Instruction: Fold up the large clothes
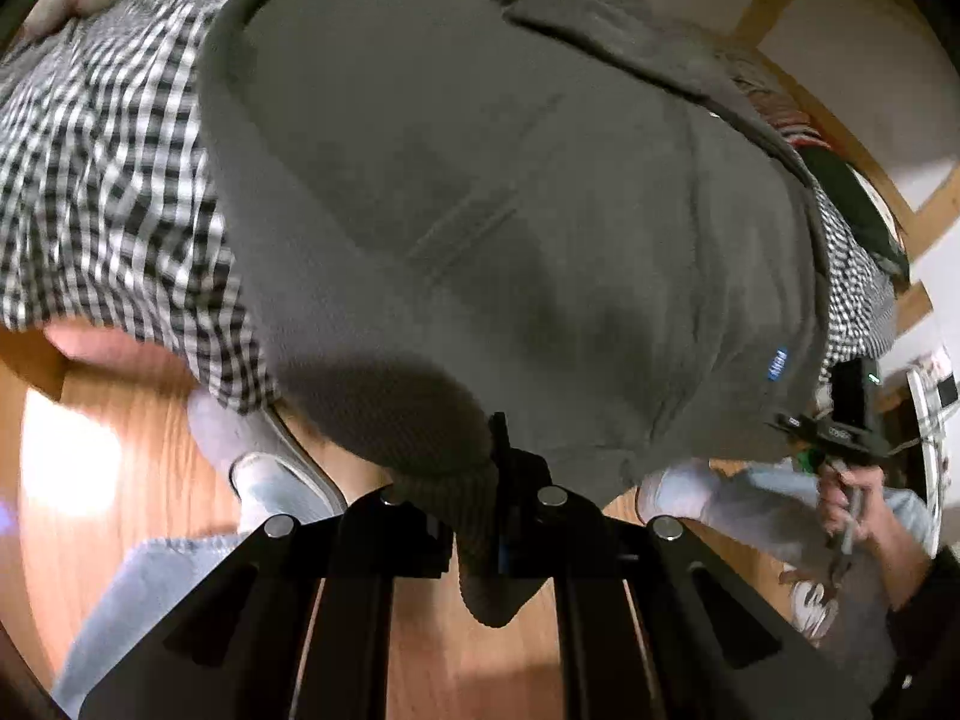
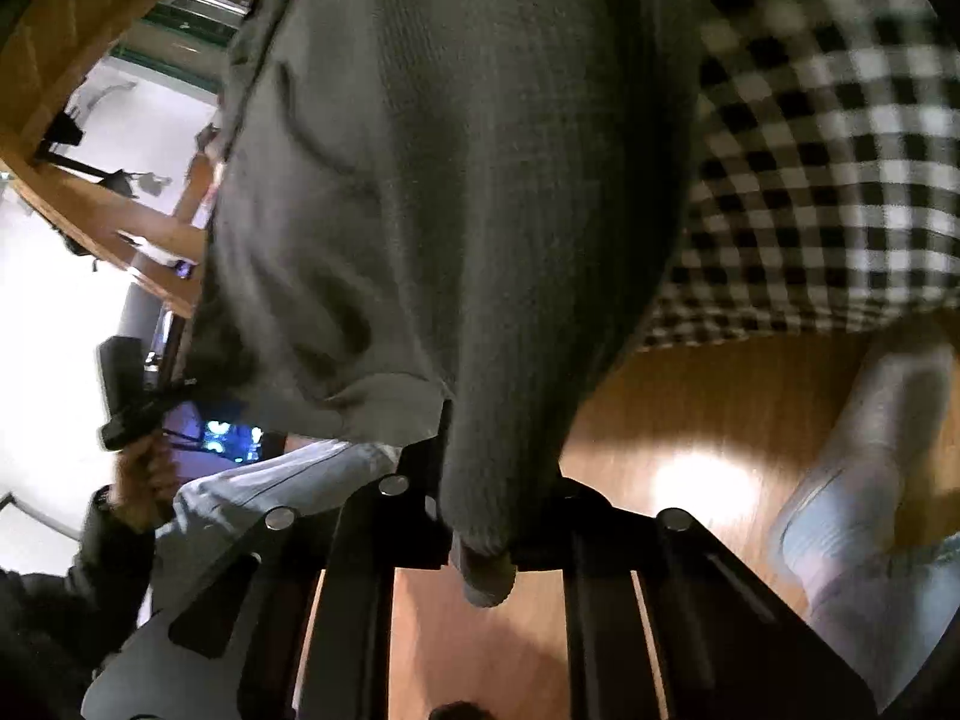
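A large dark grey sweatshirt (image 1: 510, 210) hangs over the edge of a bed covered with a black-and-white checked cloth (image 1: 102, 180). My left gripper (image 1: 480, 492) is shut on its ribbed cuff (image 1: 456, 468), which sticks out below the jaws. In the right wrist view my right gripper (image 2: 486, 510) is shut on a bunched edge of the same sweatshirt (image 2: 450, 210), with a fold poking out beneath the jaws. The right gripper also shows at the far right of the left wrist view (image 1: 840, 426), and the left gripper at the left of the right wrist view (image 2: 132, 396).
A wooden floor (image 1: 120, 438) lies below. The person's legs in light jeans and pale shoes (image 1: 270, 480) stand close to the bed. The checked cloth (image 2: 828, 150) hangs down at the right. A wooden frame (image 2: 78, 78) and white wall are behind.
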